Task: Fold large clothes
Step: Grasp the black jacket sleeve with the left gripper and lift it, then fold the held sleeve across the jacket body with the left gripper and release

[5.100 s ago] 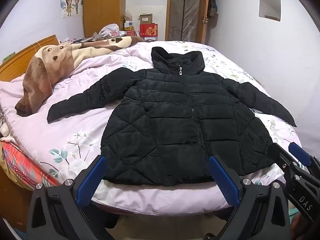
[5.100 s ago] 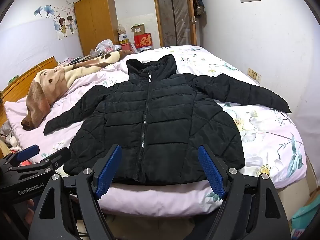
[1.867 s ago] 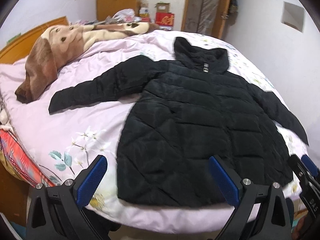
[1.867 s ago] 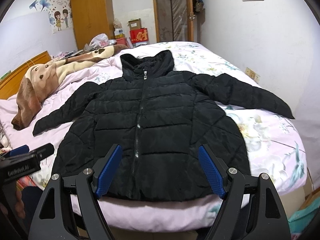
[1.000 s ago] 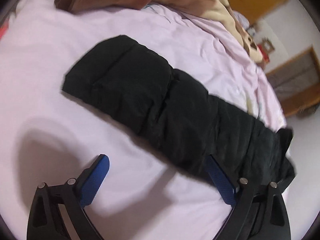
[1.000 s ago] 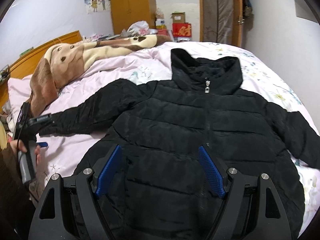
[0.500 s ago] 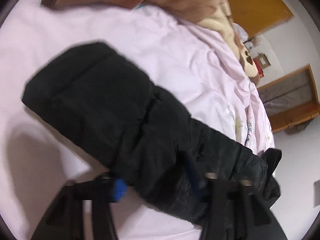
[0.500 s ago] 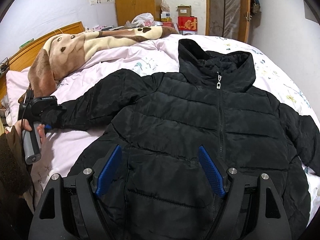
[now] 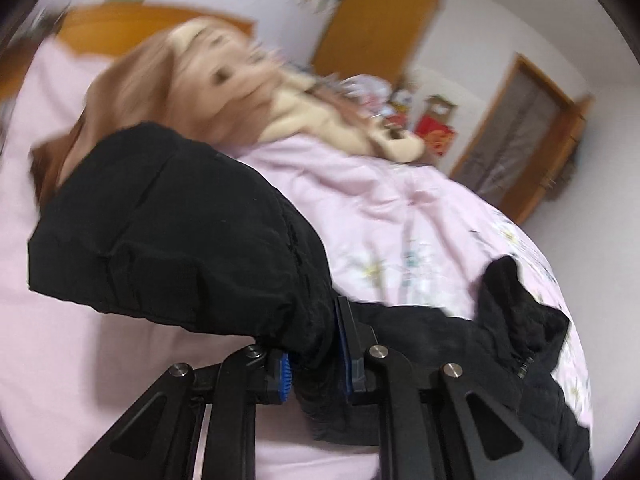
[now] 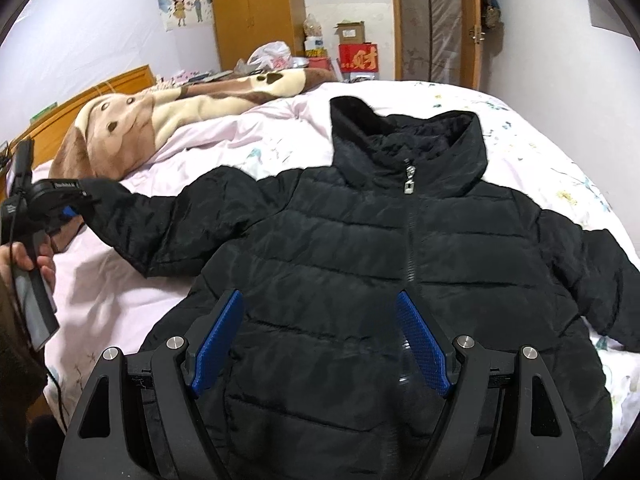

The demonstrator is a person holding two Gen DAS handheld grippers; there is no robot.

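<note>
A black puffer jacket (image 10: 360, 260) lies zipped and front up on the pink bed (image 10: 120, 312), collar toward the far side. My left gripper (image 9: 314, 364) has its jaws closing, and its blue pads (image 9: 345, 354) pinch the end of the jacket's left sleeve (image 9: 160, 232). In the right wrist view that left gripper (image 10: 60, 196) holds the sleeve (image 10: 160, 216) raised off the sheet, with a hand (image 10: 24, 256) on its handle. My right gripper (image 10: 320, 344) hovers open over the jacket's lower front, nothing between its fingers. The other sleeve (image 10: 592, 264) lies flat at the right.
A brown and cream dog-print blanket (image 10: 168, 116) lies bunched along the bed's far left by the wooden headboard (image 10: 100, 92). Behind the bed stand a wooden wardrobe (image 10: 256, 12), a red box (image 10: 358, 58) and a door (image 10: 436, 20). A wall borders the bed's right side.
The left gripper went from open around the sleeve end to pinching it, then rose and rolled with the sleeve lifted off the bed. The right gripper crept forward over the jacket, still open.
</note>
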